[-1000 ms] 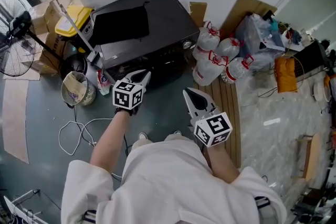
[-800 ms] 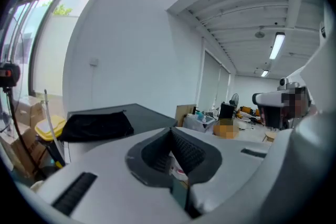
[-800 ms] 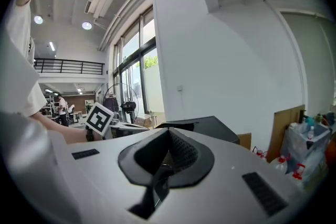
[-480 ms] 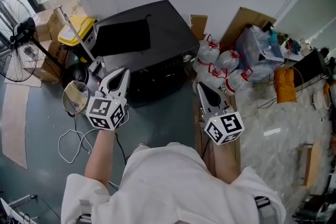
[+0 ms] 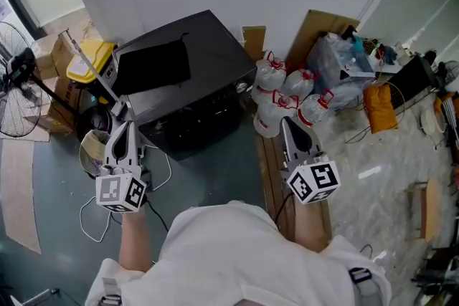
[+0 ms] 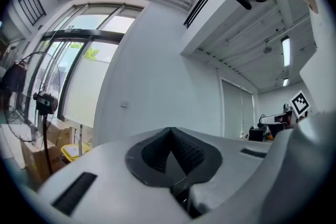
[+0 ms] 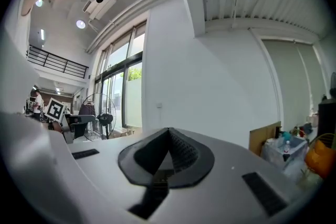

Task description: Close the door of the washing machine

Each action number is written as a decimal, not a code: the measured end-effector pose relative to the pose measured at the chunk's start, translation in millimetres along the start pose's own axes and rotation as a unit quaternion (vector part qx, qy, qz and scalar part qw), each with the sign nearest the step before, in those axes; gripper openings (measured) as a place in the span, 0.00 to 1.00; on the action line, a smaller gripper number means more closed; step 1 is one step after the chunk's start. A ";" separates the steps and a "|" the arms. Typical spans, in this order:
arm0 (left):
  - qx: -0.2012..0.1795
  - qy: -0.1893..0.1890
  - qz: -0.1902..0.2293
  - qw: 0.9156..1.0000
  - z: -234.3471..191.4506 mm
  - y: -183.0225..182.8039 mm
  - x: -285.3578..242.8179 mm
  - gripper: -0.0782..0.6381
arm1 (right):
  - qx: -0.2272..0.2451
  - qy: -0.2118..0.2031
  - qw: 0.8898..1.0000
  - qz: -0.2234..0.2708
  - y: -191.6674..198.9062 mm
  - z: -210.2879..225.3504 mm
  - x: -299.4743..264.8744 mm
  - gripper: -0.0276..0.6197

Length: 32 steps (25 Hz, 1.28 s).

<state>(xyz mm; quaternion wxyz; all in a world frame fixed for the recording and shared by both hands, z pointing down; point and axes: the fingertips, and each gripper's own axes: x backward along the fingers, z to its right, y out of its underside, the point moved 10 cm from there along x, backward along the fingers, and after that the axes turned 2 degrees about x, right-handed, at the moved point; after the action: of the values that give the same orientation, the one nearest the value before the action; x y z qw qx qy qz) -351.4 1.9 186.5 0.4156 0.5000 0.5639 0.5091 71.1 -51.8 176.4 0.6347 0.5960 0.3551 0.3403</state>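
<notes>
The black washing machine (image 5: 179, 79) stands against the white wall, seen from above in the head view. Its dark front (image 5: 201, 124) looks flush, with no door swung out. My left gripper (image 5: 123, 127) hovers by the machine's front left corner, apart from it, jaws shut and holding nothing. In the left gripper view the left gripper (image 6: 170, 131) points level at the white wall. My right gripper (image 5: 287, 122) hangs to the right of the machine, also shut and empty. The right gripper (image 7: 169, 131) likewise faces the wall in its own view.
A standing fan (image 5: 14, 75), a yellow bin (image 5: 84, 59), cardboard boxes and a wire basket (image 5: 92, 147) crowd the left. A white cable (image 5: 90, 215) loops on the floor. Tied water bottles (image 5: 283, 93), a wooden plank (image 5: 269, 168), bags and an orange sack (image 5: 379, 105) fill the right.
Both grippers rose and drew back from the machine. The left one left the machine's front and swung out to the left. The right one shifted slightly right.
</notes>
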 end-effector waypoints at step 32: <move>0.020 0.061 -0.007 0.998 8.5 0.1 29.1 0.12 | -0.001 0.031 0.999 -0.027 10.0 -59.7 35.2 0.04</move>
<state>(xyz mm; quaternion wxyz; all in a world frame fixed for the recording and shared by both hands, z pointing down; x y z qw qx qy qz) -347.6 32.0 186.6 0.3739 0.4723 0.6016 0.5245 38.1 9.6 182.5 0.6330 0.5746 0.3904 0.3417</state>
